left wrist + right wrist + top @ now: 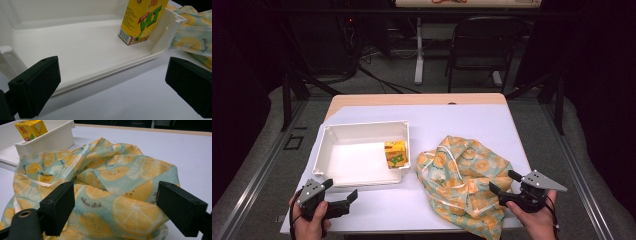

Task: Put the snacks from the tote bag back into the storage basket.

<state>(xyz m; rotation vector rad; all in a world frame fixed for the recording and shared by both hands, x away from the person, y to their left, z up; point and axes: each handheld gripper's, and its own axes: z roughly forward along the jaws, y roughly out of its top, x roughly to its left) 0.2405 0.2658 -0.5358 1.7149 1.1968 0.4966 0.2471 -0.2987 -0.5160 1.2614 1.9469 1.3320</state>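
A white plastic tray [347,131] sits left of centre on the table. A yellow drink carton [395,153] stands in its right near corner, seen close in the left gripper view [142,18]. A crumpled green cloth bag [462,175] printed with orange slices lies to the tray's right, with a white drawstring loop. My left gripper [341,190] is open just in front of the tray's near rim [105,75], nothing between its jaws. My right gripper [502,182] is open at the bag's right near side, and the bag's cloth [117,185] lies just beyond its jaws.
A white sheet [472,125] covers the wooden table [412,99]. A black chair [484,45] and a white table leg [419,50] stand beyond the far edge. Metal frame rails [257,180] run along both sides of the table.
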